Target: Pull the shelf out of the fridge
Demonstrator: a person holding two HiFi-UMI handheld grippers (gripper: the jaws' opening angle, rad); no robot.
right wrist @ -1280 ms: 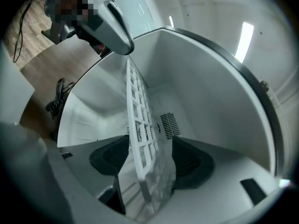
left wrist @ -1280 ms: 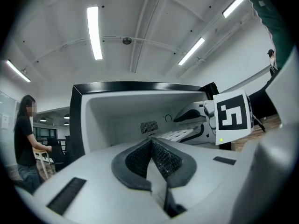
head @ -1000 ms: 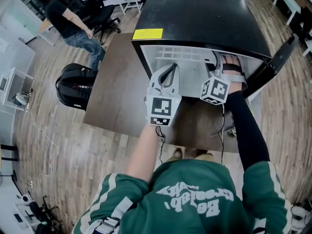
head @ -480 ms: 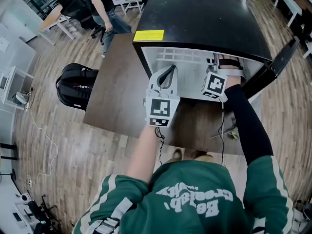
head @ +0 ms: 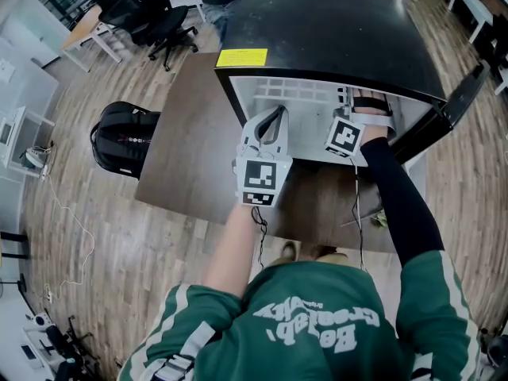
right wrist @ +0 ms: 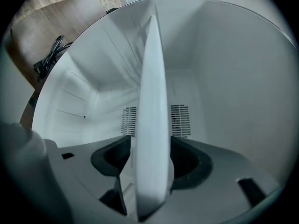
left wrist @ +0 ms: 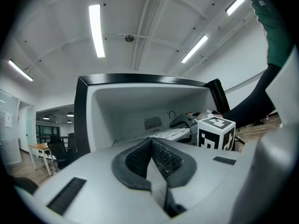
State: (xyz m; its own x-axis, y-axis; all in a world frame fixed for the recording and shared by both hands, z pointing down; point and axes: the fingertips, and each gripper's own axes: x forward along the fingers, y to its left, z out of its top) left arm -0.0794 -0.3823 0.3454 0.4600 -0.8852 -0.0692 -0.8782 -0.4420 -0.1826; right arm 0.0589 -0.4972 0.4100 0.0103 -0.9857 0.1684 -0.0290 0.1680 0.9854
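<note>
**Markings.** The fridge has a black top with 1 yellow label at its front left corner; the print is too small to read. Each gripper has a cube with black-and-white square markers, 1 at and 1 at. The white lettering on the person's green top appears upside down and cannot be read reliably.

**Shelf.** The shelf is white, flat and thin. In the left gripper view it shows as pale slats. It sits inside the white compartment, on the side of the open door.

**Orientation.** In the right gripper view the shelf is edge-on, a narrow upright band. Its long axis runs from the jaws back toward the rear wall and its vent grille.

**Right gripper**. It is reached into the fridge, with its jaws on either side of the shelf's front edge. The jaws have just been closing. 1 pad is at the shelf and a thin gap remains at the other, so it is not yet clamped.

**Left gripper**. It is held at the fridge mouth, with its pads together and nothing between them.
</note>
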